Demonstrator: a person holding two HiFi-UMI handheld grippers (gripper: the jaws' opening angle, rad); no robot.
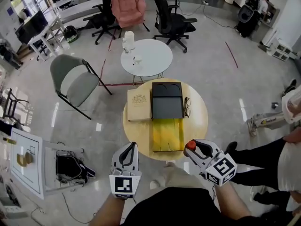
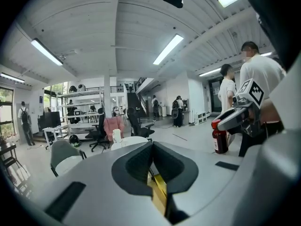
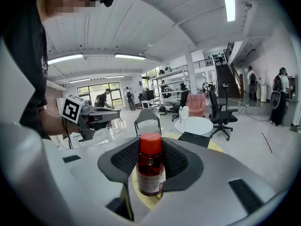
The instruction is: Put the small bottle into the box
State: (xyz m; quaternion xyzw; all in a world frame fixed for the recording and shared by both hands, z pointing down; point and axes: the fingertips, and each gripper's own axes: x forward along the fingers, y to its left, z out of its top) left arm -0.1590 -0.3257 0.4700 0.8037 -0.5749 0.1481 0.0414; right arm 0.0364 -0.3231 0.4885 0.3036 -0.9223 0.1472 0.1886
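Observation:
The small bottle [image 1: 190,145], dark red with a red cap, stands upright between the jaws of my right gripper [image 1: 192,150], just off the near right edge of the round wooden table [image 1: 200,126]. In the right gripper view the bottle [image 3: 150,173] fills the gap of the right gripper [image 3: 151,160], which is shut on it. The black box [image 1: 167,108] lies open at the table's middle, with a yellow-lined part [image 1: 168,134] toward me. My left gripper [image 1: 131,150] hangs at the near left edge, shut with nothing in it [image 2: 153,147].
A beige box lid [image 1: 139,105] lies left of the black box and a pair of glasses [image 1: 187,106] lies to its right. Beyond stand a white round table [image 1: 146,57], a grey chair [image 1: 75,81] and office chairs. A person's legs [image 1: 268,159] are at the right.

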